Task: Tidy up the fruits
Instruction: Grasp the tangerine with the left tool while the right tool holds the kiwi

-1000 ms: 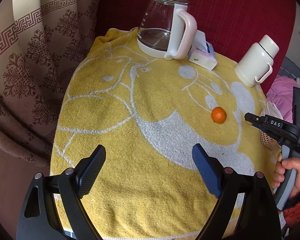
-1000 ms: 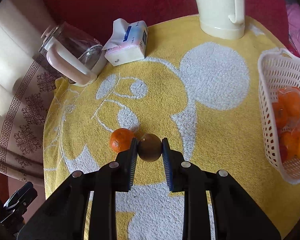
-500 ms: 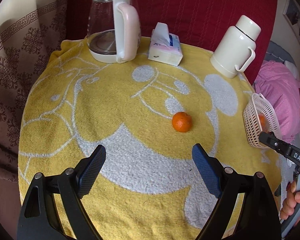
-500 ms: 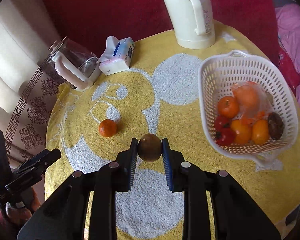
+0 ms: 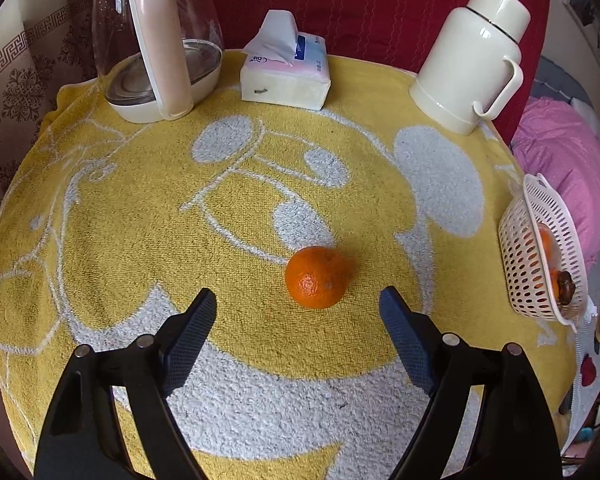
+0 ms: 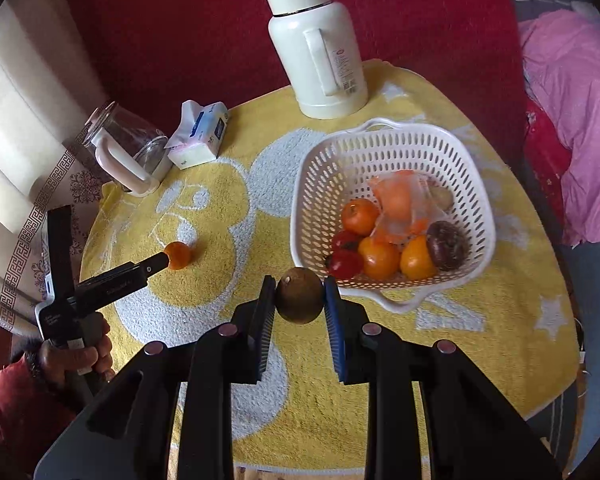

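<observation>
A round table under a yellow cartoon towel (image 5: 148,216); beyond the fingertips, a red backdrop (image 6: 188,28), patterned curtain (image 5: 4,80) left, pink bedding (image 6: 572,92) right.

Two wrist fisheyes, steeply downward over the bench (image 5: 112,216)
Left view: close above the tangerine (image 5: 317,276); right view: higher, facing the basket (image 6: 392,148); both share tangerine, basket, flask (image 5: 470,60).

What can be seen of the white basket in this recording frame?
The white basket is a perforated plastic tub with a rolled rim and small lip handles, sitting upright on the yellow towel near the table's edge, in front of the cream flask. It holds several orange fruits, red ones, a dark purple one and a fruit in a clear bag. No gripper touches it; the left wrist view shows only its side.
</observation>
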